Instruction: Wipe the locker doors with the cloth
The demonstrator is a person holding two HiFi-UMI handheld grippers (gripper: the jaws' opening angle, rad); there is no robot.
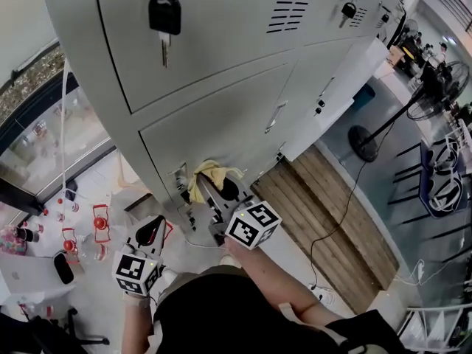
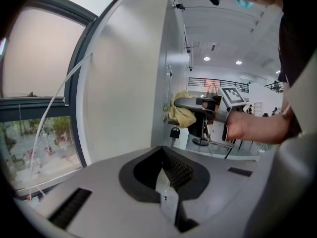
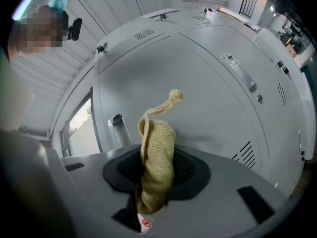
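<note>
Cloth [image 3: 157, 152] pinched in right tongs [image 1: 216, 196] | near locker door [image 3: 198, 83] | left tongs [image 2: 166, 185] closed, empty

Locker [image 1: 221, 57]: top cut off by the head view's upper edge. The lock above the key [image 1: 164, 17] is half out of frame.

Cloth [image 3: 157, 148]: lower end drops between the right gripper's [image 3: 156, 182] jaws and is lost there. It covers the line where they meet. Whether it touches the door [image 3: 208, 83] or sits just off it, cannot tell.

Left gripper [image 1: 153, 231]: jaw gap too small to read in the head view.

Far desks [image 1: 413, 50]: items too small to sort.
</note>
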